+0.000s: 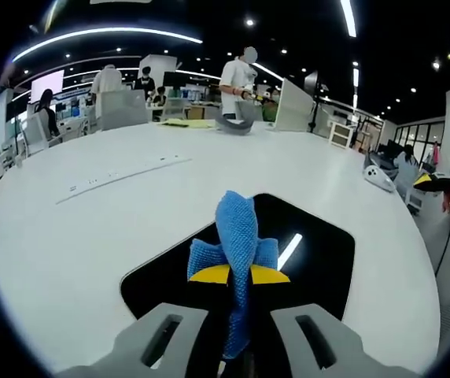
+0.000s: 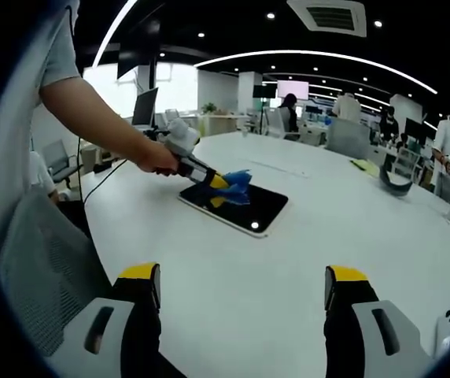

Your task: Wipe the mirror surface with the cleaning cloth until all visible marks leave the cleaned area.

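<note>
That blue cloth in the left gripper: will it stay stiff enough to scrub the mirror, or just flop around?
Likely floppy: the blue cloth bunches and folds between the left gripper tips, so it should drag and bend over the mirror instead of pushing like a pad. Its woven texture looks grippy, so probably not slippery. It seems light; the mirror itself may slide on the smooth white table.

an open-plan office — desks with monitors [image 2: 292,88], office chairs [image 1: 123,108], ceiling light strips [image 2: 311,55], people working.
</note>
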`<state>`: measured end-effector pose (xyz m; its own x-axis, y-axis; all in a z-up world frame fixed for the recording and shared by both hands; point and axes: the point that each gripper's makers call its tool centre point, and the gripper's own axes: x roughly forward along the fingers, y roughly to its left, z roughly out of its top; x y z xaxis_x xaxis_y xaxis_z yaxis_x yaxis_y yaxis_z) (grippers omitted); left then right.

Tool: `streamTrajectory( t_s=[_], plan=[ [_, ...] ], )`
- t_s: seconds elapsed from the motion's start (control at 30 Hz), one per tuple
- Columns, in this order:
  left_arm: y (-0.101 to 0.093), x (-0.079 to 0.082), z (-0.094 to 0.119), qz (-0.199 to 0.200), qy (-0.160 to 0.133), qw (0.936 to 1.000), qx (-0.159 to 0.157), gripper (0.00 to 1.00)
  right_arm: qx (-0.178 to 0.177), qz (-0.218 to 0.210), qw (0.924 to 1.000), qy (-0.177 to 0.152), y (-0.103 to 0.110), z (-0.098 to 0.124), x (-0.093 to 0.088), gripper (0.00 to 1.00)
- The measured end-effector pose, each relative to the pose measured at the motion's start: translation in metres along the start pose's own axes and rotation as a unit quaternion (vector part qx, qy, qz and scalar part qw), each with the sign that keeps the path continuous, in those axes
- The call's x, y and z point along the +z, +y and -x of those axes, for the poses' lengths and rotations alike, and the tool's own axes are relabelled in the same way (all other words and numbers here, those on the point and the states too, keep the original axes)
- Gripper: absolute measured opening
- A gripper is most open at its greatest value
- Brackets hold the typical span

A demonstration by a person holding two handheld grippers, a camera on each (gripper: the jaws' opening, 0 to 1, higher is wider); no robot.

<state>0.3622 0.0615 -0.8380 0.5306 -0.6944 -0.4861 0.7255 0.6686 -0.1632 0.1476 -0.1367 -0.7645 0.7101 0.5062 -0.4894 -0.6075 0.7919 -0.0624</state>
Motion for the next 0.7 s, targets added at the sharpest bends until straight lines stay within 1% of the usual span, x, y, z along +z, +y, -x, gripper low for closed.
streamTrajectory(
  t_s=[0.7],
  plan=[
    [0.015,0.006,-0.006,-0.001,0.004,1.0000,0.004,0.05,0.001,-0.002,1.0000,0.006,0.000,-0.002,-0.003,0.85]
  ],
)
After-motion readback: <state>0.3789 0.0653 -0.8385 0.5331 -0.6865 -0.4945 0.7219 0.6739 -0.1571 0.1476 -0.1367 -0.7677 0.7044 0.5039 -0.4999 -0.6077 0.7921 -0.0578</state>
